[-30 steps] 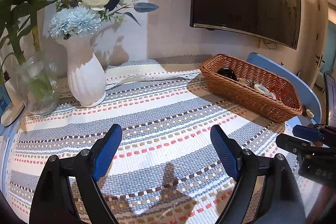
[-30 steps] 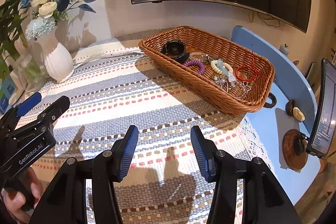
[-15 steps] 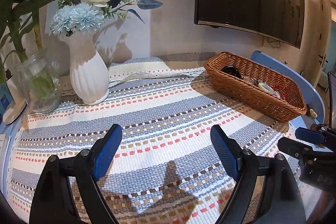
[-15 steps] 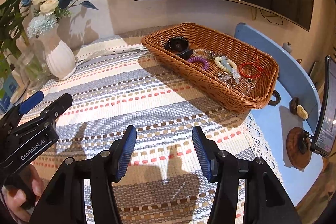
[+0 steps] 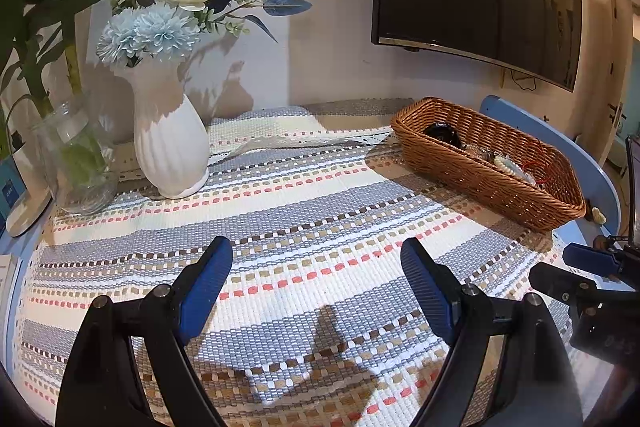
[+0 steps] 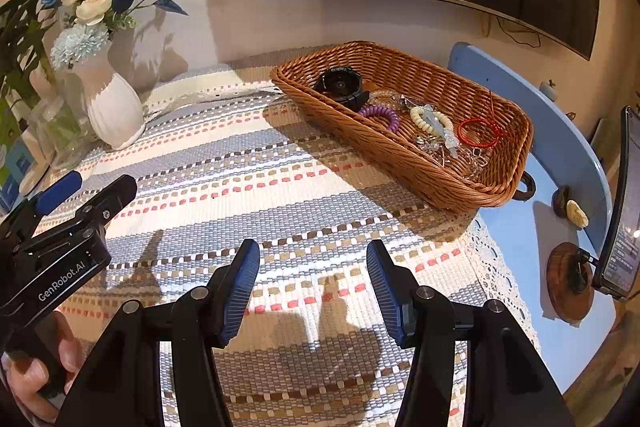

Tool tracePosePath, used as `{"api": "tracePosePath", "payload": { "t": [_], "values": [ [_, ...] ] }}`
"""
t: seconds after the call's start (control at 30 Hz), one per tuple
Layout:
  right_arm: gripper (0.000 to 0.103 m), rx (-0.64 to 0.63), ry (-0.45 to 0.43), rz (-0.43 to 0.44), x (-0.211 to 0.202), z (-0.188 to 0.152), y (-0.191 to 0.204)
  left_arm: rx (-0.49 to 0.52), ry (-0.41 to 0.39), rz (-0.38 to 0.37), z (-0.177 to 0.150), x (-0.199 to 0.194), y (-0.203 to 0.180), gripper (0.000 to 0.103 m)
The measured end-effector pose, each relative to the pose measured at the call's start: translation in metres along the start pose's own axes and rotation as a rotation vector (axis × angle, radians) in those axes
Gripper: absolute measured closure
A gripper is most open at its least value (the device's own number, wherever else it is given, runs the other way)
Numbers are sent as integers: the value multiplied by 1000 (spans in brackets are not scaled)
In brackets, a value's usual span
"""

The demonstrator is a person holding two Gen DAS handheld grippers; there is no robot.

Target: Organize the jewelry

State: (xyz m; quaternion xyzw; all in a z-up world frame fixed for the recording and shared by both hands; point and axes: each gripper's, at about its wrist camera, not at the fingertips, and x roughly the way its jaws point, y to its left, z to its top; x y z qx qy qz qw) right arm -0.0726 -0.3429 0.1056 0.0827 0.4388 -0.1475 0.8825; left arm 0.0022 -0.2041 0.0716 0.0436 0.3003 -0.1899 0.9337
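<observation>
the jewelry, a purple coil band (image 6: 382,115), a cream bead bracelet (image 6: 430,119) and a red cord loop (image 6: 478,133), lies in the wicker basket (image 6: 400,163) on the striped cloth (image 6: 240,187). the basket's long axis runs from far-left to near-right. it sits ahead and right of the right gripper (image 6: 312,285), the nearer one; the left gripper (image 5: 316,289) is farther. both have their jaws spread and hold nothing.
</observation>
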Motion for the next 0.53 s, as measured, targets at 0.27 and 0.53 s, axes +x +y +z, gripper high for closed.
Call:
{"api": "tracePosePath", "payload": {
  "t": [0.27, 0.53],
  "values": [
    [46, -1, -2, 2, -1, 0, -2, -5, 7, -20, 0, 2, 2, 16],
    [46, -7, 4, 10, -1, -1, 1, -4, -97, -3, 0, -16, 5, 16]
  ]
}}
